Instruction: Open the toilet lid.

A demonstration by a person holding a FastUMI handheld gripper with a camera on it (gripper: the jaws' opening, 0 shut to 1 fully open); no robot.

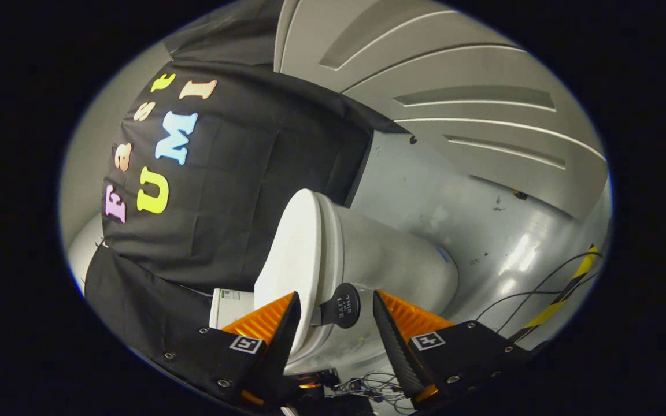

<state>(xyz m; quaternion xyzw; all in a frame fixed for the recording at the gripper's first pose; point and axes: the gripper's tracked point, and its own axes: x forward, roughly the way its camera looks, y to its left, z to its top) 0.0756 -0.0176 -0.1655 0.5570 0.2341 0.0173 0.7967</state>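
Note:
The view is rolled on its side. A white toilet stands just ahead of the fingers, its lid (295, 254) lying shut against the grey-white bowl (391, 266). A round black tab (341, 305) sticks out from the lid's front edge. My gripper (336, 297) is open, with the tab in the gap between the two fingers and neither finger pressing on it. One finger (281, 329) overlaps the lid's front rim; the other finger (393, 335) sits on the bowl's side.
A black cloth wall (223, 202) hangs behind the toilet, with a white tank (229, 306) at its foot. The shiny grey floor (483, 231) carries loose cables (541, 289) and a yellow-black striped strip (570, 286). A grey panelled wall (454, 86) lies beyond.

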